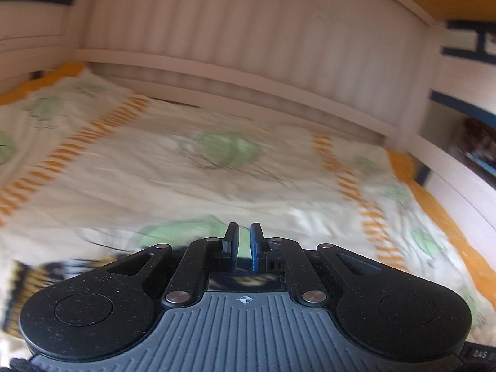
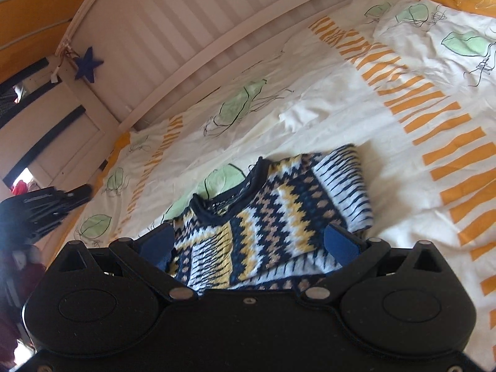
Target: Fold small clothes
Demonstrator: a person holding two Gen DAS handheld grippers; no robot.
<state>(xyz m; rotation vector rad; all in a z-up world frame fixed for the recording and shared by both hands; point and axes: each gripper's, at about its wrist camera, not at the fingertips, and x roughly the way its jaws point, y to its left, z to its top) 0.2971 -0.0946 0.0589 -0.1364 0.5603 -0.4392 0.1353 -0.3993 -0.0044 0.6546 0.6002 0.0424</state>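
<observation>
My right gripper point(image 2: 252, 245) hangs over a small knitted sweater point(image 2: 272, 217) lying on the bed; its blue-padded fingers point(image 2: 339, 243) stand wide apart, one to either side of the garment, and I cannot tell whether they touch the knit. The sweater is patterned in navy, white, yellow and tan zigzags, with a dark ribbed collar point(image 2: 229, 195) facing away from me; a sleeve point(image 2: 344, 186) of navy-and-white stripes is laid across its right part, so the garment already looks partly folded. It rests on a cream duvet point(image 2: 341, 99) printed with green leaf shapes and bands of orange dashes; the duvet is a little rumpled just beyond the collar.

My left gripper point(image 1: 244, 232) shows its two fingers drawn close, with only a narrow slit between them; nothing is pinched there that I can see. That view is blurred; I make out the same duvet point(image 1: 155, 170) ahead, and a smear of the sweater's pattern point(image 1: 34, 282) low on the left, beside the gripper body. In the right wrist view, the left gripper's dark housing point(image 2: 46, 207) appears at the far left edge, well apart from the sweater.

Behind the bed runs a white slatted board point(image 2: 173, 31); a dark blue star point(image 2: 87, 63) hangs at its left end.
</observation>
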